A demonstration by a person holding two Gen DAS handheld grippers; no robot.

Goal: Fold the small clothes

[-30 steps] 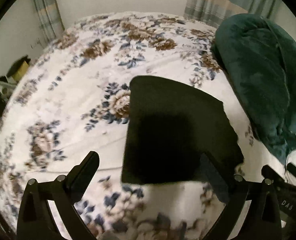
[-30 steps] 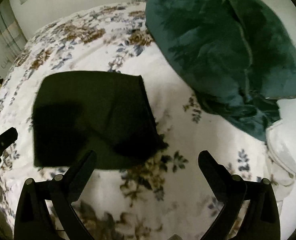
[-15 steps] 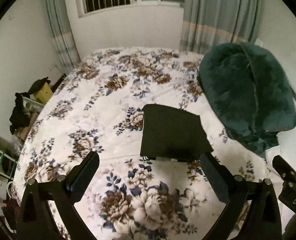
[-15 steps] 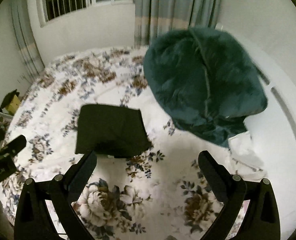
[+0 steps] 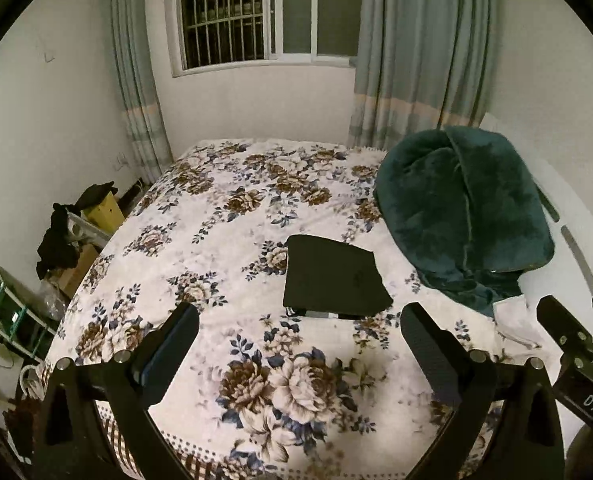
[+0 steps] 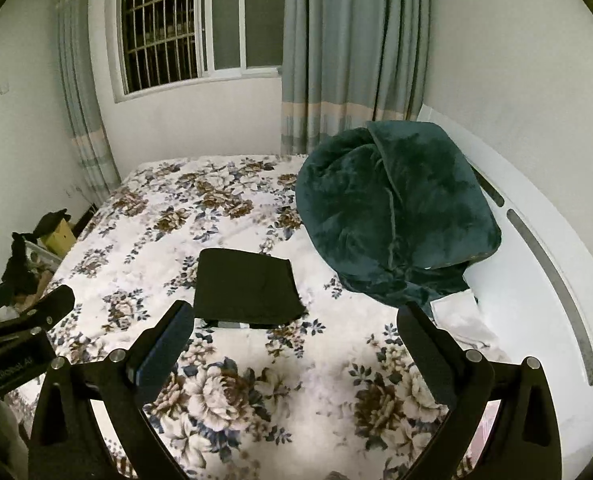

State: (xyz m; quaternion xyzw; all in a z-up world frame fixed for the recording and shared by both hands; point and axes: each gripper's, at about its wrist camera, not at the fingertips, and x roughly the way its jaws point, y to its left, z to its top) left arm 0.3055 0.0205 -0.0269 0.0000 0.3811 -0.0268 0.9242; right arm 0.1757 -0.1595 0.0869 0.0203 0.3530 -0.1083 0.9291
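Black angular left gripper [image 5: 298, 338] and right gripper [image 6: 294, 336], blue-grey pads [image 5: 161, 354], silver screws, white lettering.

Lighting dim and warm-toned, from an indoor source overhead; window [image 5: 252, 12] dark. Soft shadows fall on the bed [image 5: 216, 248] in front of each gripper. No glare. Strong fisheye bending at edges, black vignette in corners. Focus fair; slight softness and noise throughout.

Barred window [image 5: 252, 12] (curtained) behind floral bed [image 5: 216, 216].
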